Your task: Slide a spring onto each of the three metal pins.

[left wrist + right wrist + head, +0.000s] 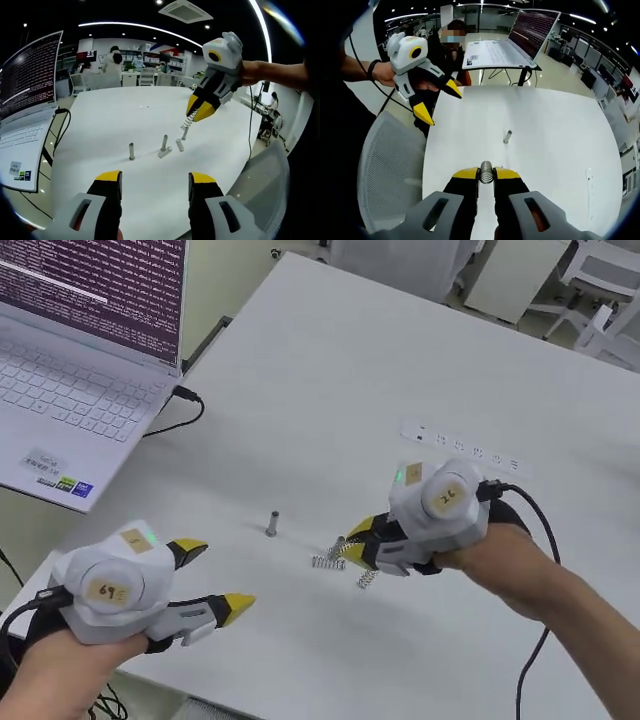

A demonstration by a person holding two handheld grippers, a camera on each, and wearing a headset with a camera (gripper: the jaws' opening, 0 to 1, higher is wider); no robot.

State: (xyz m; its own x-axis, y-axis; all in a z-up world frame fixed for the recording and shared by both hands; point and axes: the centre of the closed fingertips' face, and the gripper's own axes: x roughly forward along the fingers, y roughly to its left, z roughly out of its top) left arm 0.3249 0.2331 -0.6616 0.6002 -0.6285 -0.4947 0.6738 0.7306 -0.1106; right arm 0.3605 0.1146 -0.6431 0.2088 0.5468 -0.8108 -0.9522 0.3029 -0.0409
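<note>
My right gripper (pixel 486 174) is shut on a small coil spring (pixel 486 171), end toward the camera. In the left gripper view the spring (pixel 188 120) hangs from the right gripper (pixel 197 112) just above the table. One metal pin (pixel 271 524) stands upright left of the right gripper (pixel 352 543). The left gripper view has three upright pins: left (pixel 131 151), middle (pixel 164 142) and one under the held spring (pixel 185 133). Two loose springs (pixel 327 561) (pixel 367 580) lie by the right gripper. My left gripper (pixel 215 577) is open, near the table's front edge.
An open laptop (pixel 80 360) sits at the table's left, its cable (pixel 175 415) trailing onto the top. A white power strip (pixel 465 448) lies behind the right gripper. A mesh chair (pixel 390 165) stands beside the table. People stand far back in the room.
</note>
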